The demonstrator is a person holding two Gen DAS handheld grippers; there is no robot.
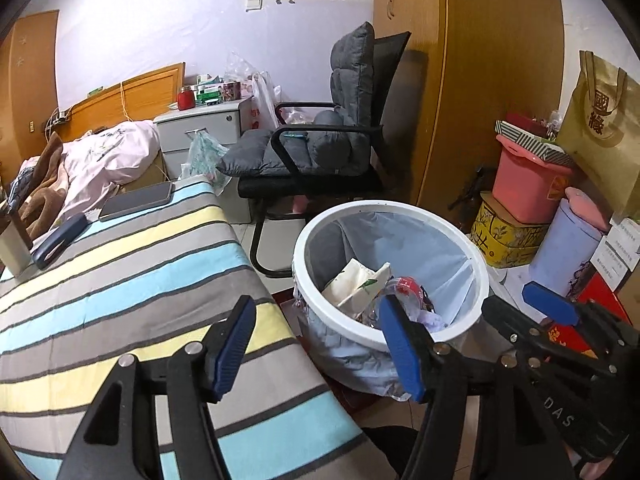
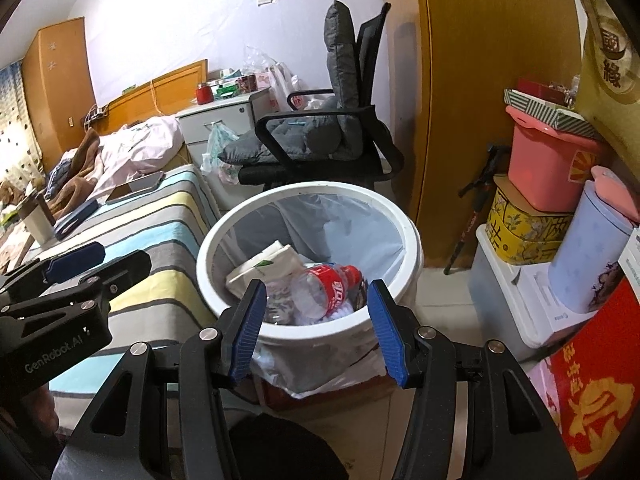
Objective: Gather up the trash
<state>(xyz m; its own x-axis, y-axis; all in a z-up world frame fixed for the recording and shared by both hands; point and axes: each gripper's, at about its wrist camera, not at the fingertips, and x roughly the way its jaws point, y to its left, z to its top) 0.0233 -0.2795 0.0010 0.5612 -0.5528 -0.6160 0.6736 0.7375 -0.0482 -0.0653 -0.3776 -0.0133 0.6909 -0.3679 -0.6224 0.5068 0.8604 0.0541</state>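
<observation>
A white trash bin (image 1: 476, 264) with a pale liner stands on the floor beside the striped bed. Inside lie a clear plastic bottle (image 2: 332, 284) with a red label, a cream tissue packet (image 2: 264, 264) and other crumpled scraps. My left gripper (image 1: 320, 348) hovers open over the bin's near-left rim and the bed's corner, with nothing between its blue pads. My right gripper (image 2: 316, 328) hangs open above the bin's (image 2: 412, 240) near rim, also holding nothing. Each gripper shows at the edge of the other's view.
A striped bed cover (image 1: 132, 280) carries a phone (image 1: 136, 202), a dark case (image 1: 58, 240) and a cup. A black chair with grey cushions (image 1: 320, 148) stands behind the bin. Stacked boxes, a pink tub (image 1: 528, 184) and a wardrobe (image 1: 492, 80) crowd the right.
</observation>
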